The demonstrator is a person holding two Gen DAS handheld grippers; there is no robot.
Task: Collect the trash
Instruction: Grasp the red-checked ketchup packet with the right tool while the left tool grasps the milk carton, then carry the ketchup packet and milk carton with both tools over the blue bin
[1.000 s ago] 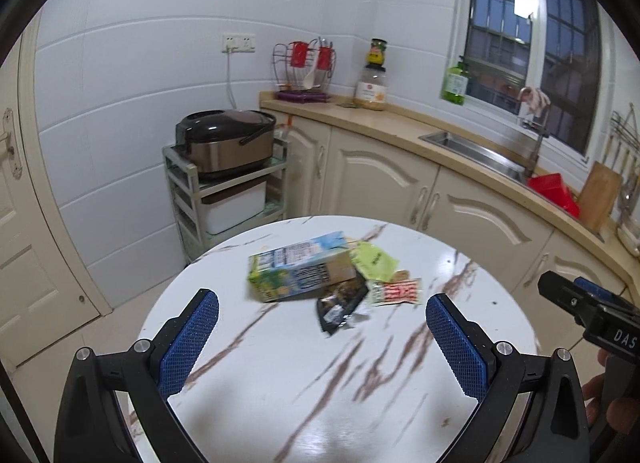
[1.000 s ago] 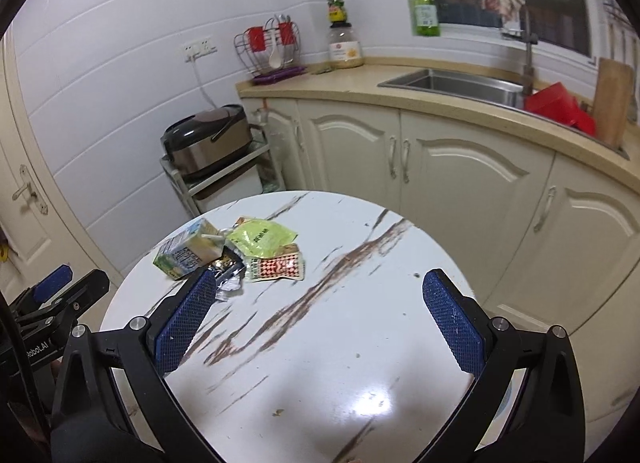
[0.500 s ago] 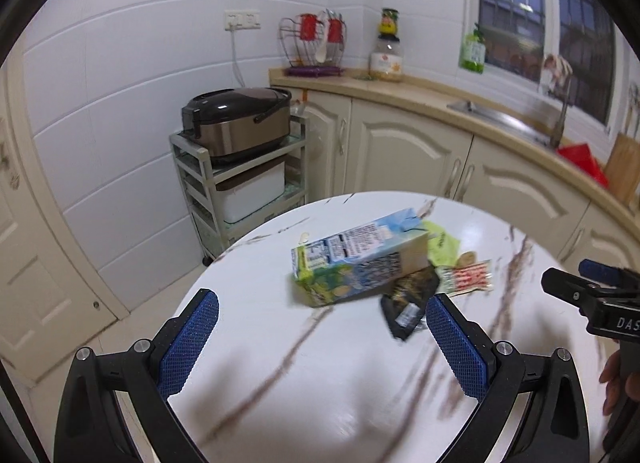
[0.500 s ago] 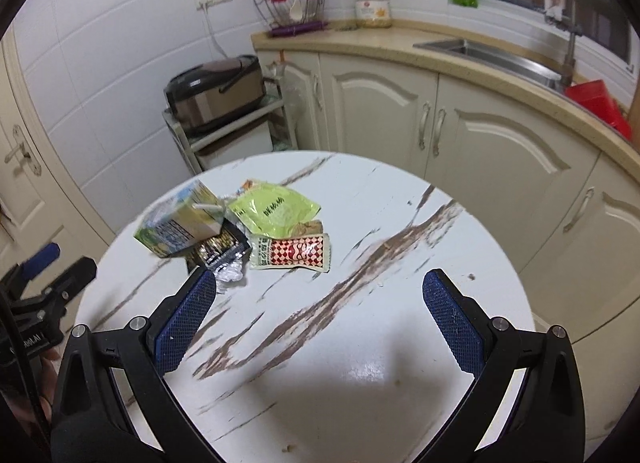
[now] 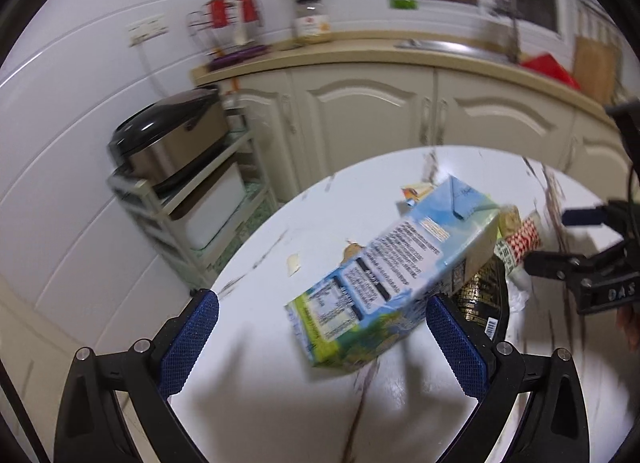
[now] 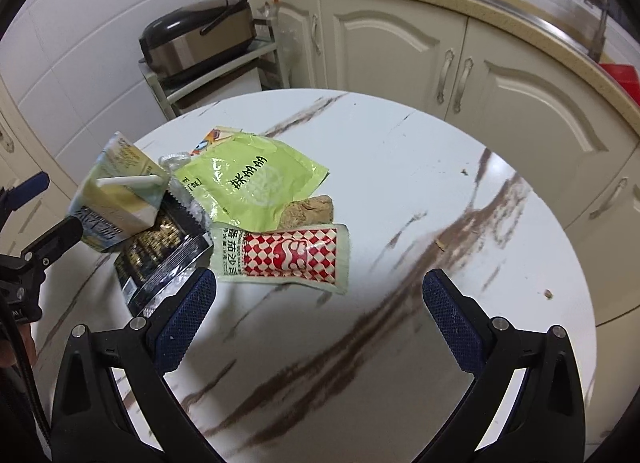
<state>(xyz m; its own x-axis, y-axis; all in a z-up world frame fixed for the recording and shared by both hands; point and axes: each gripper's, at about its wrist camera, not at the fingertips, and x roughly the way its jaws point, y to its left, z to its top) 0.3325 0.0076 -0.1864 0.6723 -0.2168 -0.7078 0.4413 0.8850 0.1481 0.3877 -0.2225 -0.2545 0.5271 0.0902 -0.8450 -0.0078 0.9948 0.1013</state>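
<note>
A heap of trash lies on the round marble table. A blue and green drink carton lies on its side, seen from its top end with a white straw as the carton in the right wrist view. Beside it lie a black foil wrapper, a green packet, a red-and-white checked sachet and a brown crumb lump. My left gripper is open, the carton's near end between its fingers. My right gripper is open just short of the sachet.
A metal shelf cart carrying a rice cooker stands beyond the table's left side. Cream cabinets under a counter with a sink run behind. The right half of the table holds only small crumbs.
Both grippers have moved forward and lower toward the trash heap. The carton now sits between the left fingers and the sachet lies close before the right ones. Both stay open.
</note>
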